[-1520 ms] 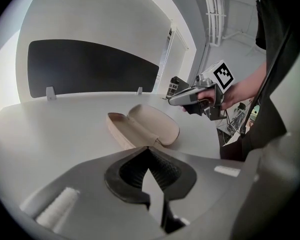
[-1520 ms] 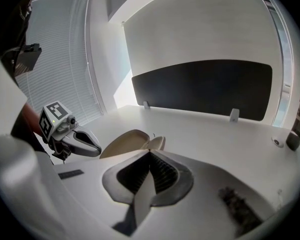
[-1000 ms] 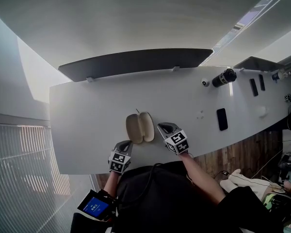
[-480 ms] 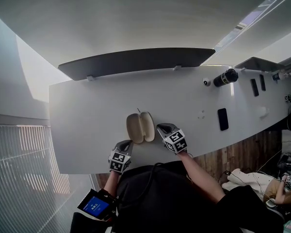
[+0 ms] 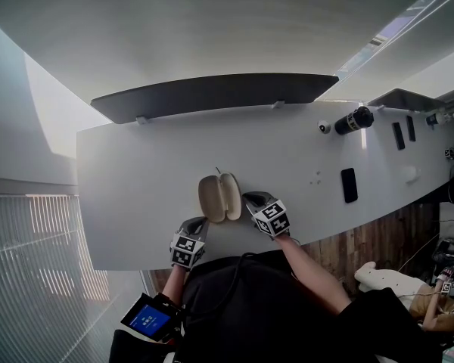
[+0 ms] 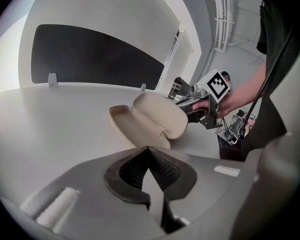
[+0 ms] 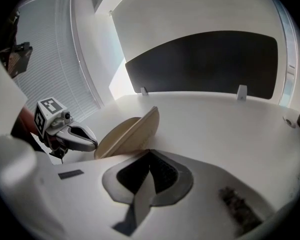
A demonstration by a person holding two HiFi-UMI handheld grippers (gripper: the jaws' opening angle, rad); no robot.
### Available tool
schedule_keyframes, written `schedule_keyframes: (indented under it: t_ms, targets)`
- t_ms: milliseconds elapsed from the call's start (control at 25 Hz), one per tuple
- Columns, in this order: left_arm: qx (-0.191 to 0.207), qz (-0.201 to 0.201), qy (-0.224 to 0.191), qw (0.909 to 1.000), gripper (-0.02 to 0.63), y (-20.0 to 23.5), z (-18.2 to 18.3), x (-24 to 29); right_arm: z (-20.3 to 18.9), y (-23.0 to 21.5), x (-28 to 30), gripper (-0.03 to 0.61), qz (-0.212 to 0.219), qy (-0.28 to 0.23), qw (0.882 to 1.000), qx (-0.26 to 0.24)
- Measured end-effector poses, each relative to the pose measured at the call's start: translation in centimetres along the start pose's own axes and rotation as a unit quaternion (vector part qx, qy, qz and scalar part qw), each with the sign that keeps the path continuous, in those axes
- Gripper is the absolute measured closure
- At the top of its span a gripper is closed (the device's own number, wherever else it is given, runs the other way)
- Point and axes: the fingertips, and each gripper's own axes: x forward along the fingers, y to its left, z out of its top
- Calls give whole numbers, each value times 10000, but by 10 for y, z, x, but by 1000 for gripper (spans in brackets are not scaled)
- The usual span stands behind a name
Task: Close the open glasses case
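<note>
The beige glasses case [image 5: 219, 197] lies open on the white table [image 5: 136, 180], near its front edge. In the left gripper view the case [image 6: 147, 119] shows a flat near half and a lid half tilted up on the right. My right gripper [image 5: 247, 197] is shut and empty, and its tip [image 7: 150, 153] rests against the outer side of the raised lid [image 7: 132, 129]. My left gripper [image 5: 200, 223] is also shut and empty. It sits just in front of the case's near end [image 6: 149, 150], apart from it.
A dark panel [image 5: 212, 97] runs along the table's back edge. Far right on the table are a black phone [image 5: 349, 185], a black cylinder [image 5: 353, 119] and a small white round item [image 5: 322, 128]. The table's front edge is right under both grippers.
My right gripper has crept a little left against the case's right half, which now stands slightly more upright. The left gripper has hardly moved.
</note>
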Motion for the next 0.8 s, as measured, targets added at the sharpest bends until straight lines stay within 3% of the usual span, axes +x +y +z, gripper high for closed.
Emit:
schedule_keyframes:
  t_ms: [800]
  targets:
    - [-7, 25, -36, 10000, 606, 1, 0, 0, 34, 35, -2, 574, 317, -312, 9981, -423]
